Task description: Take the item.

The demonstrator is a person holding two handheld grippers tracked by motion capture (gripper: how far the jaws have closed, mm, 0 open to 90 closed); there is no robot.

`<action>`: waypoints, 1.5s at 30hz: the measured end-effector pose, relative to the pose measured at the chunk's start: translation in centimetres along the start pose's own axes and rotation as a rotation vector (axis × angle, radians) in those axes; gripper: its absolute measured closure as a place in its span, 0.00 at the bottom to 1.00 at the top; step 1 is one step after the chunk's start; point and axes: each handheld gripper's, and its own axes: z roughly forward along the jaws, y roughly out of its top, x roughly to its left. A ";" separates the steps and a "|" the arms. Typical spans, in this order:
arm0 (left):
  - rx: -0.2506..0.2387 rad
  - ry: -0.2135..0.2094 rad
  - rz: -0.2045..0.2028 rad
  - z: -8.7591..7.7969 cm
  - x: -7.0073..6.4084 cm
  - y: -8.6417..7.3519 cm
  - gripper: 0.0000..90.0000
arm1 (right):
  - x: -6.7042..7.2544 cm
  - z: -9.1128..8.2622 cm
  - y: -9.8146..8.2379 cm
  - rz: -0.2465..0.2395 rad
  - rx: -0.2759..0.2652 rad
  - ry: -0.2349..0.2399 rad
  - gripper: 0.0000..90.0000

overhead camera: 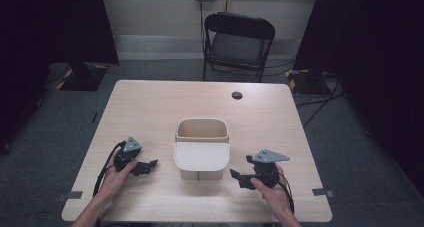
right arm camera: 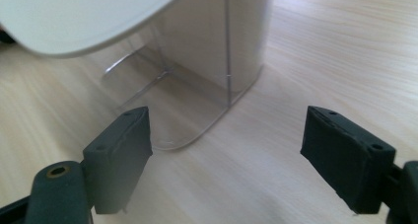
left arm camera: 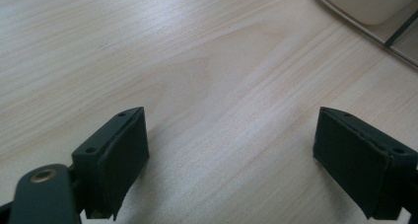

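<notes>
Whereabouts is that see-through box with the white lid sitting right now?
In the high view the box stands near the middle of the table, between the left gripper and right gripper, its white lid hanging open toward the person.

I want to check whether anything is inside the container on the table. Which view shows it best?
The high view: it looks down into the open container, showing its bare inner wall and the lid hanging over its near side. The right gripper view shows its clear lower corner under the lid. The left gripper view catches a corner at the frame's top right.
</notes>
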 end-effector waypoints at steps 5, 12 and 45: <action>-0.002 0.001 -0.002 0.0 0.0 0.0 0.14 | 0.6 0.1 0.2 -0.007 -0.008 0.032 0.24; -0.001 0.001 -0.001 0.0 0.0 0.0 0.14 | 2.0 0.9 0.6 -0.034 -0.009 0.073 0.28; 0.000 -0.002 -0.004 0.0 0.0 0.0 0.14 | 2.8 0.6 1.9 -0.052 -0.105 0.127 0.44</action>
